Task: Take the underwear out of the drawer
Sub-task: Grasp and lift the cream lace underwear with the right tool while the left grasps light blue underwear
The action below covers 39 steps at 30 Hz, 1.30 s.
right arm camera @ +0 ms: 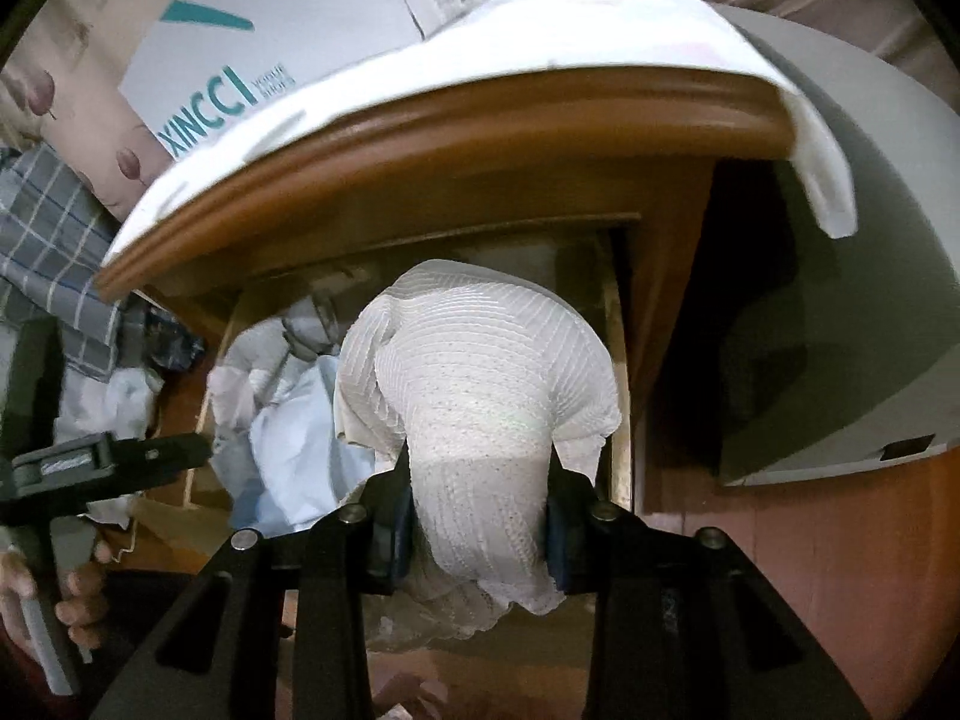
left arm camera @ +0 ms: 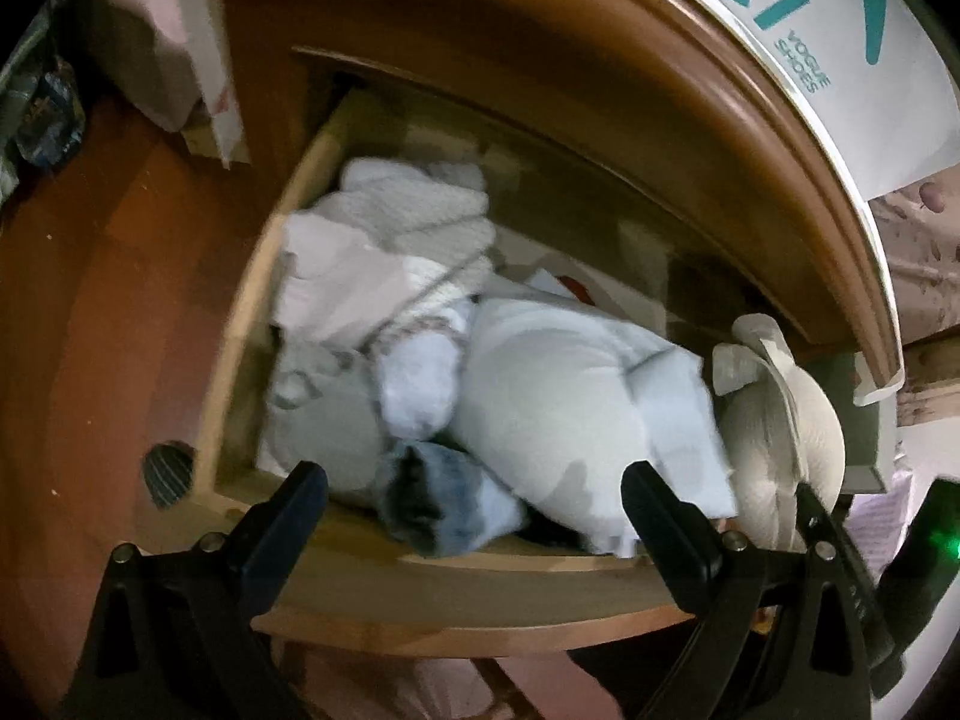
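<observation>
- Left wrist view: the left gripper (left arm camera: 474,510) hangs with its jaws spread wide and nothing between them, above the front edge of the open wooden drawer (left arm camera: 282,276).
- The drawer is packed with pale, soft folded clothes (left arm camera: 540,396), white and light blue, with a darker blue-grey piece at the front, about 6 o'clock of the pile.
- At 3 o'clock of the pile, the underwear (left arm camera: 780,420) shows as a cream ribbed bundle, pinched from below by the right gripper's black finger.
- A white shoe box (left arm camera: 840,30) with teal lettering sits at 1 o'clock on the cabinet top.
- Right wrist view: the right gripper (right arm camera: 480,516) is clenched on the underwear (right arm camera: 480,384), the blue pads pressing both sides of it.
- The underwear is off-white, finely ribbed knit with faint specks, bunched into a rounded lump above the jaws and a loose end below.
- It hangs over the drawer's right part, at 12 o'clock of the gripper.
- At 9 o'clock, a hand (right arm camera: 72,594) holds the left gripper's handle.
</observation>
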Tool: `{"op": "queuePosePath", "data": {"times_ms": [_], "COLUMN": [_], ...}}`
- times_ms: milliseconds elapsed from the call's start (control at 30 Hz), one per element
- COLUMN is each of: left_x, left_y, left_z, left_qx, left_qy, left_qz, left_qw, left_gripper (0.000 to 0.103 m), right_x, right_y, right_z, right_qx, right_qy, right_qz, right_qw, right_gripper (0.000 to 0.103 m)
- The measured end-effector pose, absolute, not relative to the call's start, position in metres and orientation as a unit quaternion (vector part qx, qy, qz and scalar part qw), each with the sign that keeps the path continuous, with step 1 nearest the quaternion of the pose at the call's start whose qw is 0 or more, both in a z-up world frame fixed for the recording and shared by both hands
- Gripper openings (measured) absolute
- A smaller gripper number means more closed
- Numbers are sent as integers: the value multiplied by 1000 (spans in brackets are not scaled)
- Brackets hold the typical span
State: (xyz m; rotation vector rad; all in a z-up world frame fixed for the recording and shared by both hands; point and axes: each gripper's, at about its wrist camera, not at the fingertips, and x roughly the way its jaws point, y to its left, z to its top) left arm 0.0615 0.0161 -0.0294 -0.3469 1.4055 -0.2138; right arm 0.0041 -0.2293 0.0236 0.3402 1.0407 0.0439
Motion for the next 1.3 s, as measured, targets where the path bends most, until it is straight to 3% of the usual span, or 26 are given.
{"op": "queuePosePath", "data": {"times_ms": [267, 667, 733, 800, 867, 1300], "left_x": [81, 98, 99, 99, 97, 70], "left_y": [-27, -64, -61, -61, -53, -42], "left_z": [-27, -89, -94, -94, -95, -18], "left_qx": [-162, -129, -138, -129, -138, -89], "left_qy": [655, 704, 708, 711, 718, 657], "left_qz": [-101, -60, -57, -56, -47, -123], "left_qw": [731, 696, 690, 689, 680, 738], "left_gripper": [101, 101, 88, 35, 24, 20], "right_x": [-11, -8, -6, -5, -5, -1], "right_y": [-243, -256, -256, -256, -255, -246], "right_z": [35, 31, 31, 31, 30, 28], "right_qx": [184, 203, 206, 206, 204, 187], "right_qy": [464, 476, 477, 476, 479, 485], "right_qz": [6, 4, 4, 5, 8, 12], "right_qw": [866, 855, 855, 855, 854, 854], "right_gripper": [31, 31, 31, 31, 31, 31]}}
